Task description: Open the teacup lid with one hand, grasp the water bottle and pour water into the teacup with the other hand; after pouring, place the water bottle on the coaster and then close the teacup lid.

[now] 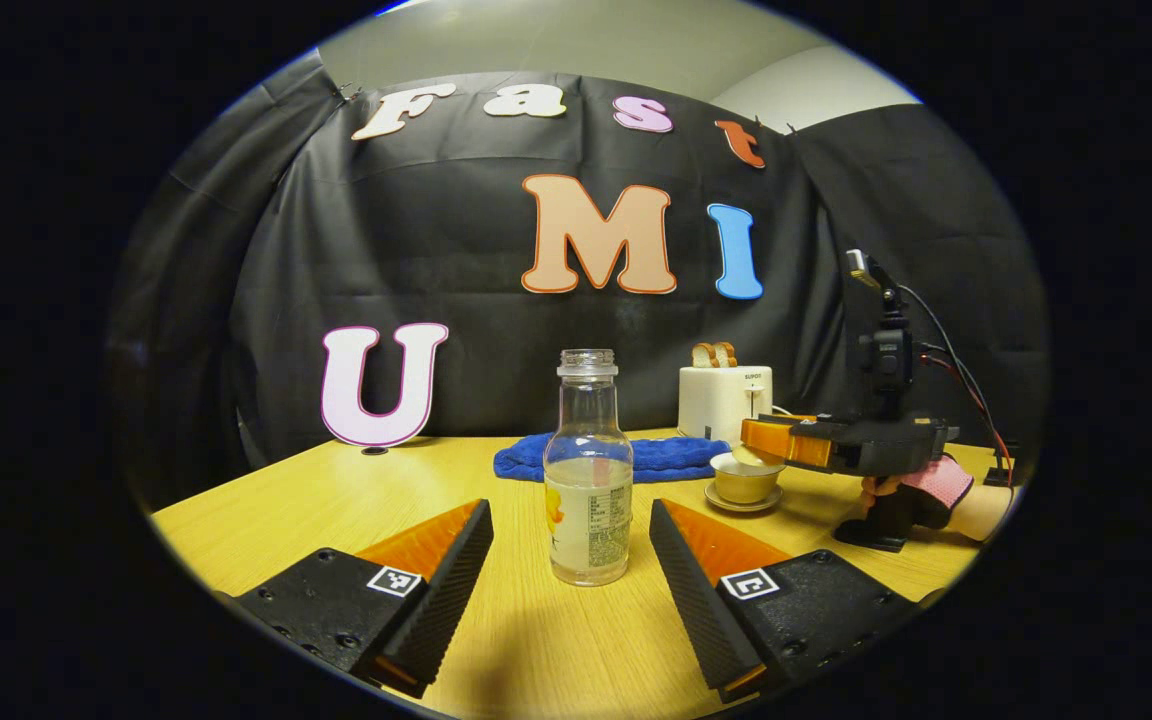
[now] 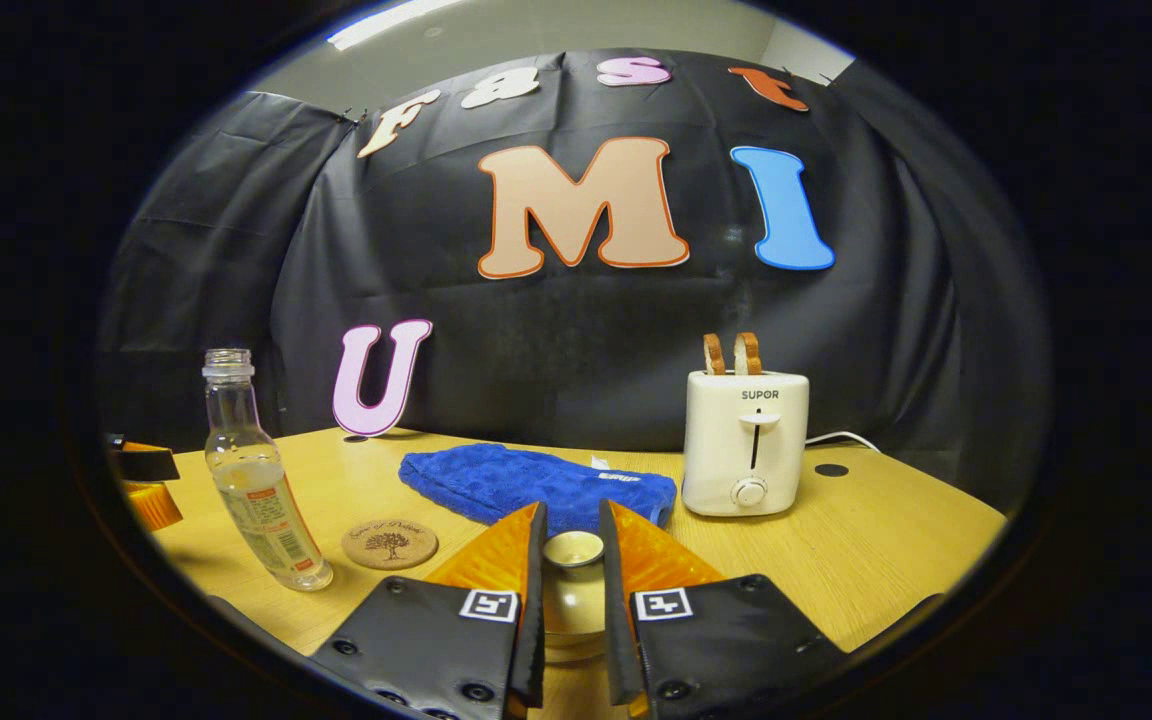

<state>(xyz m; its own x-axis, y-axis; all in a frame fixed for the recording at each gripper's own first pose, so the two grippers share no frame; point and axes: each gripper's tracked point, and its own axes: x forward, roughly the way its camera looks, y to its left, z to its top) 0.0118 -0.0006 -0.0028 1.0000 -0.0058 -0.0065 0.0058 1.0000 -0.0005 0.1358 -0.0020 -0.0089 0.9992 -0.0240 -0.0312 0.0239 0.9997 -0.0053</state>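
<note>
Bottle point(image 1: 588, 468), clear glass, uncapped and about half full, stands upright on the table point(image 1: 266, 520) between our left gripper's point(image 1: 570, 555) spread fingers, untouched. Our right gripper point(image 2: 572, 560) pinches the teacup's lid point(image 2: 573, 548).

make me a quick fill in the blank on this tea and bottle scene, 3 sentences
1. The water bottle has no ____ on its mouth.
2. The right gripper has its fingers closed on the teacup's ____.
3. Two slices of bread stick up from the ____ behind the blue towel.

Missing words: cap; lid; toaster
</note>
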